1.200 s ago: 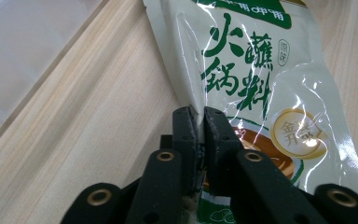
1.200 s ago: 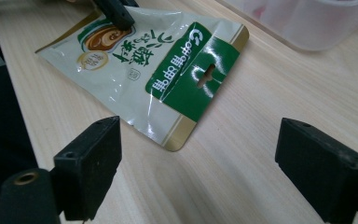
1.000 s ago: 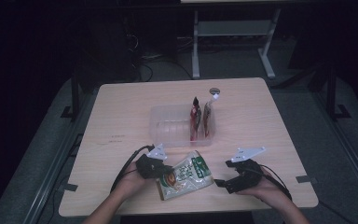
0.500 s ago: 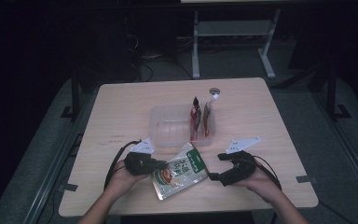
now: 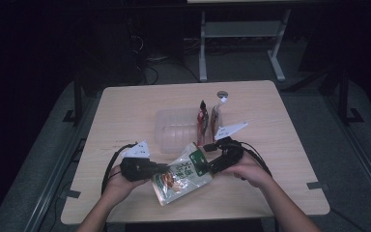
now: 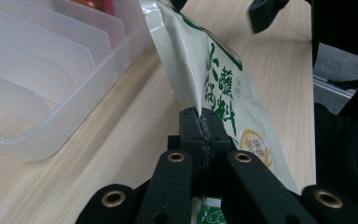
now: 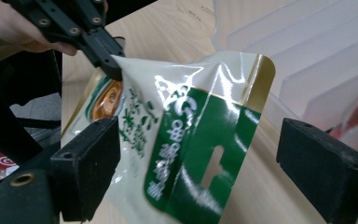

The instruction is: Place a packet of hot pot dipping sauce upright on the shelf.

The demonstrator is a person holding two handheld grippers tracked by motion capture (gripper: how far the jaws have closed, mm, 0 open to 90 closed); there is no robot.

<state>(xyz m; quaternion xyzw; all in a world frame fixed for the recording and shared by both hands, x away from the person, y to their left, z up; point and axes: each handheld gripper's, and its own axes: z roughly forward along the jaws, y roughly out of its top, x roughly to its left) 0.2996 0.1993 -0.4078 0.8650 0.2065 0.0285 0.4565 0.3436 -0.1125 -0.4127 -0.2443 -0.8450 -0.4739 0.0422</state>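
A cream and green snack pouch (image 5: pixel 183 174) hangs tilted just above the wooden table (image 5: pixel 125 111), in front of a clear divided bin (image 5: pixel 174 128). My left gripper (image 5: pixel 166 168) is shut on the pouch's side edge (image 6: pixel 200 126), its jaws pressed flat together on the film. My right gripper (image 5: pixel 211 162) stands open at the pouch's green top end. In the right gripper view that end (image 7: pixel 200 140) lies between the wide-apart jaws, close to one jaw and well off the other. The left gripper (image 7: pixel 98 46) appears there at the upper left, clamped on the pouch.
Two upright packets (image 5: pixel 202 123) (image 5: pixel 216 118) stand in the bin's right slots, and its other slots (image 6: pixel 37 84) look bare. A small round white object (image 5: pixel 222 95) lies behind the bin. Cables trail from both grippers toward the table's front edge.
The left gripper has lifted the pouch and carried it a little toward the bin. The right gripper has moved left and forward, bringing its open jaws around the pouch's top end.
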